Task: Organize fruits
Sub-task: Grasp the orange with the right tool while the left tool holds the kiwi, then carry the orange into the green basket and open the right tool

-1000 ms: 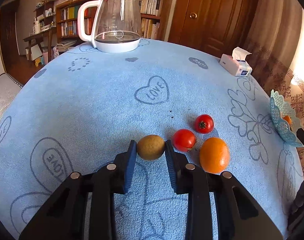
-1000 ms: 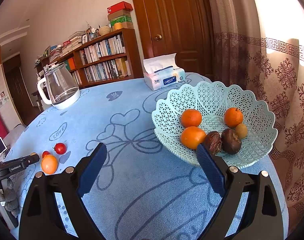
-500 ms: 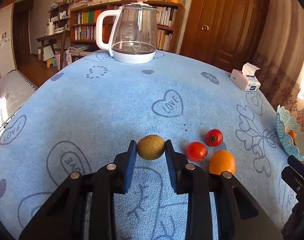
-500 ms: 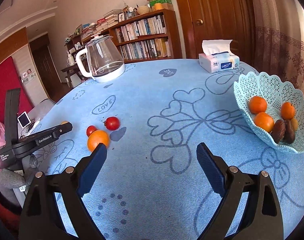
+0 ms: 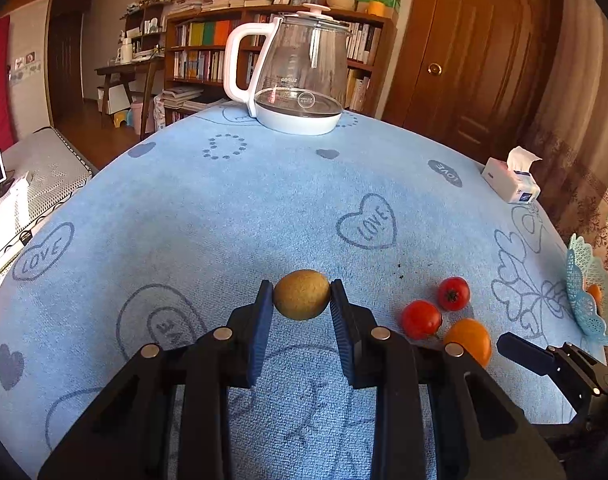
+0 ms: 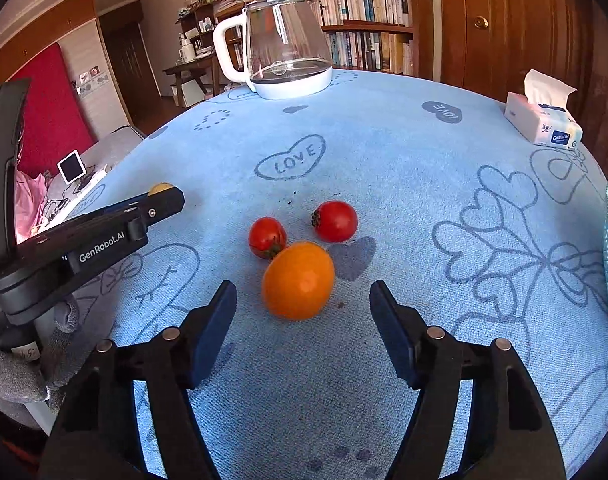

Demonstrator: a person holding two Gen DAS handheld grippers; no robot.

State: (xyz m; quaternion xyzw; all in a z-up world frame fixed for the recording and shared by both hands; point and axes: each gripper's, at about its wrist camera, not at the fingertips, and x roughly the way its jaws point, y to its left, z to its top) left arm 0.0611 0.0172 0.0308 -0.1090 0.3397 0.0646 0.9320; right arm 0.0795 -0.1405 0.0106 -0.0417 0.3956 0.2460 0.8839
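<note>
Left wrist view: left claw (image 5: 301, 306) clamps kiwi (image 5: 301, 294), long axis crosswise pad to pad.

bookshelf (image 5: 271, 52) — back wall | wooden door (image 5: 476, 52) — right | curtain (image 5: 576, 92) sunlit

Both grippers: black plastic frames, blue ribbed pads (image 5: 263, 322), silver round screws on finger links. Left gripper (image 6: 159, 204) body has white "GenRobot.AI" print; grey glove (image 6: 11, 368) below that print.

Glass kettle (image 5: 299, 80) far end of blue cloth (image 5: 223, 208); tissue pack (image 6: 544, 120) rt (bookshelf (image 5: 207, 52) behind).
</note>
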